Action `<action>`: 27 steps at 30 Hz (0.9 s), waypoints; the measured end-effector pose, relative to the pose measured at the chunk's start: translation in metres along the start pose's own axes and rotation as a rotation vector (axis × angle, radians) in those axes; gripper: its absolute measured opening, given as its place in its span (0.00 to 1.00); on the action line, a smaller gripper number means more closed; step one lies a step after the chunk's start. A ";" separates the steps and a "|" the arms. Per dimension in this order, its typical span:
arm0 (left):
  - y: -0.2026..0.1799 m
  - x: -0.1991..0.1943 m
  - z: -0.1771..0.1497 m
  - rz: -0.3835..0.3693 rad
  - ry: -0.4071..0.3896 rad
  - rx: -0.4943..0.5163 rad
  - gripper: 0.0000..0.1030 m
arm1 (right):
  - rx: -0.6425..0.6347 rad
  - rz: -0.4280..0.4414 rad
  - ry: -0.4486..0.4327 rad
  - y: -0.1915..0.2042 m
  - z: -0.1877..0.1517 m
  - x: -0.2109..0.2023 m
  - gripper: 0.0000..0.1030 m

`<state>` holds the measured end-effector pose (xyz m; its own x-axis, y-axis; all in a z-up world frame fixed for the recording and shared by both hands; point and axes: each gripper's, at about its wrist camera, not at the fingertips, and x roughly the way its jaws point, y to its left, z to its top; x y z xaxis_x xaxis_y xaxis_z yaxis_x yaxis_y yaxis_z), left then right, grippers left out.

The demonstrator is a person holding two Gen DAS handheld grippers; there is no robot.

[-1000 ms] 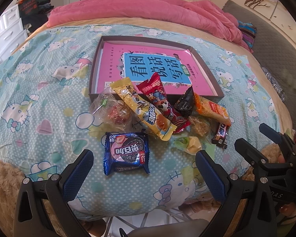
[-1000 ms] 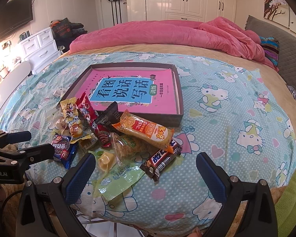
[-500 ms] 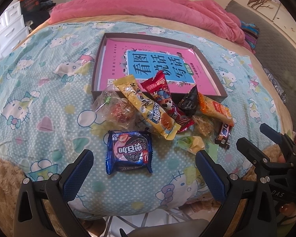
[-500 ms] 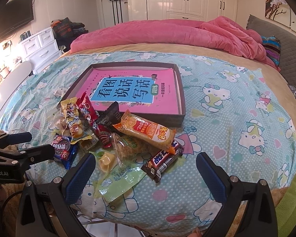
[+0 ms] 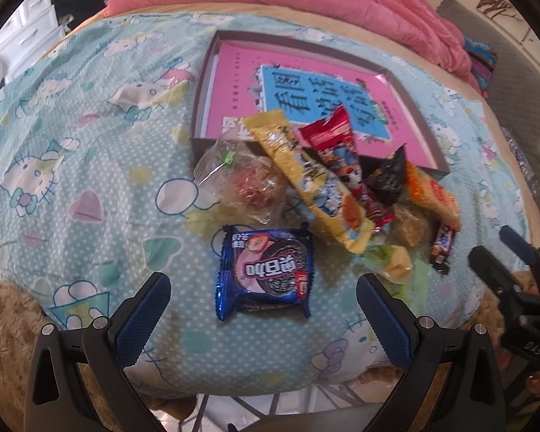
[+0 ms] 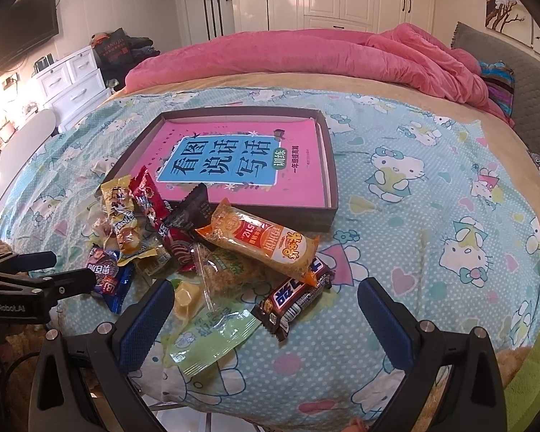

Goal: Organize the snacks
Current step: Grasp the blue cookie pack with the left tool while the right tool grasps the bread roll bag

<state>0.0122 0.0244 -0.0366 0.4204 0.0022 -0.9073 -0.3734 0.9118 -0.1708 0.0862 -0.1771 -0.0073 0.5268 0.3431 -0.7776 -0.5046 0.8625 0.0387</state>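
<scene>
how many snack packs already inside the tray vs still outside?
0 fully inside the tray. The yellow pack, red pack and black pack only overlap its near rim; the blue cookie pack and chocolate bar lie clear outside. Some may hide in the pile.

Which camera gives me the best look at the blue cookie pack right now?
The left wrist view. There the blue cookie pack lies whole and face up between the open left gripper fingers. In the right wrist view the pack sits at the pile's edge, partly hidden behind the left gripper's finger.
</scene>
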 end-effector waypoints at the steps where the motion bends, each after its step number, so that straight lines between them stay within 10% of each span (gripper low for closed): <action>1: 0.000 0.003 0.001 0.000 0.008 -0.001 1.00 | -0.002 0.000 0.002 -0.001 0.001 0.001 1.00; 19: -0.004 0.037 0.010 0.033 0.060 0.035 1.00 | -0.270 -0.091 0.031 -0.007 0.030 0.047 0.93; 27: -0.004 0.048 0.016 0.036 0.066 0.024 1.00 | -0.296 0.002 0.082 -0.009 0.039 0.064 0.89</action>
<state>0.0468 0.0278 -0.0738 0.3514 0.0086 -0.9362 -0.3670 0.9212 -0.1293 0.1508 -0.1481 -0.0332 0.4747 0.3026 -0.8265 -0.6889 0.7122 -0.1349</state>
